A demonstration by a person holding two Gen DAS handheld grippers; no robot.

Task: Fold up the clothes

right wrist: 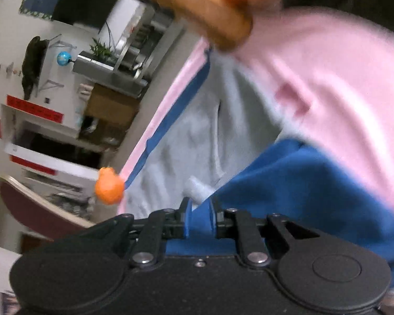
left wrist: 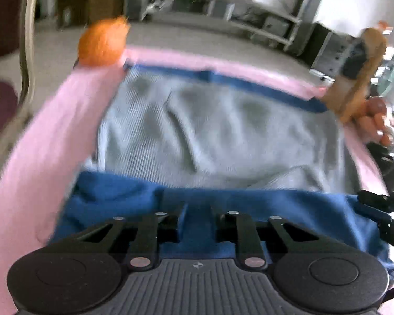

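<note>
Cloth fills the left wrist view: a grey-and-blue garment (left wrist: 218, 131) lies across the frame's middle on a pink table cover (left wrist: 39, 141), an orange plush ball (left wrist: 102, 43) at upper left. The left gripper (left wrist: 197, 223), at lower centre, has blue fabric between its fingers; whether it pinches, I cannot tell. In the right wrist view, the right gripper (right wrist: 199, 219) at lower centre clamps a blue fold. I judge both edges should travel level, keeping the fold line straight.
</note>
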